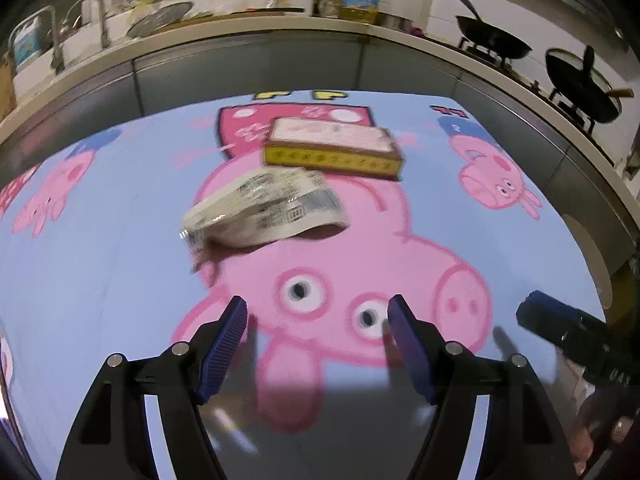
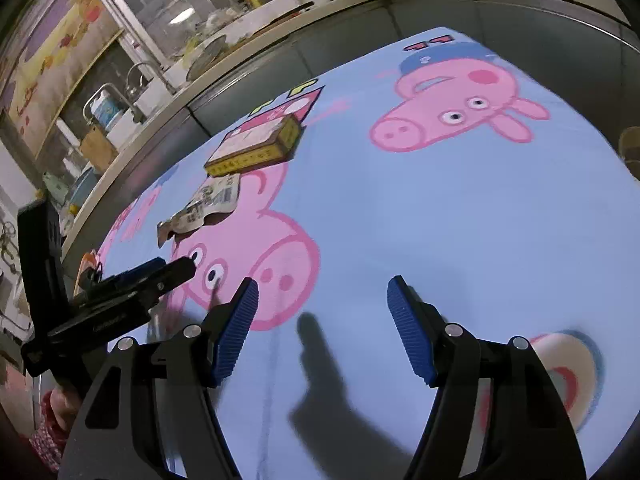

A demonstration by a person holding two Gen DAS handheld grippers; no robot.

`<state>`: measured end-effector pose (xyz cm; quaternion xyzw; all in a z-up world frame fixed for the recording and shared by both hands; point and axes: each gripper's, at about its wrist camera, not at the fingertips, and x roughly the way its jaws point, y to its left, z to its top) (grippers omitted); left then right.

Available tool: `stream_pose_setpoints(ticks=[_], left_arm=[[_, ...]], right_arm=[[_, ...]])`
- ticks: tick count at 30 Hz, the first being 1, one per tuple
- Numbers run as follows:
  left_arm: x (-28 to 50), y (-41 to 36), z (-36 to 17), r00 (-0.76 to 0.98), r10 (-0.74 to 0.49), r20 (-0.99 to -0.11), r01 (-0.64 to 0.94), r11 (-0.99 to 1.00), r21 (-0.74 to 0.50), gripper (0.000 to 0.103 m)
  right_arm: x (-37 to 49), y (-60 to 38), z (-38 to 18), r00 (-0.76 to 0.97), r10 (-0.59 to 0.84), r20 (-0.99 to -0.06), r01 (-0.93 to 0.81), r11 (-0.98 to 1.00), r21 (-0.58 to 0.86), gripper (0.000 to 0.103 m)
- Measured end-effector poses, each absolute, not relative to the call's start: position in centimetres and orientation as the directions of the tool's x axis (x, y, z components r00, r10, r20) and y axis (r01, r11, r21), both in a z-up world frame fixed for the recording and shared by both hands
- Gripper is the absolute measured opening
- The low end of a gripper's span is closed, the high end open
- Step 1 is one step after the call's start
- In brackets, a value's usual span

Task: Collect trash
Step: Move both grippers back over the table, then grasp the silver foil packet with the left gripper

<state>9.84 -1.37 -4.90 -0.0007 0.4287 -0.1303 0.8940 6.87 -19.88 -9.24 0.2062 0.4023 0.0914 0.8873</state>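
Note:
A crumpled white printed wrapper lies on the blue pig-print tablecloth, ahead of my open, empty left gripper. Just behind the wrapper lies a flat yellow box with a pale top. In the right wrist view the wrapper and the box lie far to the left, and the left gripper shows at the left edge. My right gripper is open and empty over bare cloth; it also shows at the right edge of the left wrist view.
A kitchen counter runs behind the table, with a sink, bottles and a cutting board. Two black woks stand on the stove at the back right. A round pale print marks the cloth at the near right.

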Motion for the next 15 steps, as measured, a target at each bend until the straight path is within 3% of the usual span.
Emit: stream_pose_setpoints(ticks=[5,9,15], left_arm=[[9.4,2.8,-6.0,0.594,-0.218,-0.774,0.169,0.975,-0.145,0.071],[9.1,5.0,-6.0,0.608,-0.225,-0.762,0.142,0.974,-0.174,0.072],[8.4,7.5,-6.2,0.622,-0.213,-0.754,0.095,0.976,-0.197,0.072]], right_arm=[[8.2,-17.8,-9.1,0.642,0.351,-0.681,-0.044,0.904,0.424,0.067],[10.5,-15.4,-8.2,0.631,0.386,-0.672,-0.125,0.907,0.403,0.059],[16.4,-11.4,-6.6,0.627,0.445,-0.64,-0.244,0.892,0.381,0.055]])
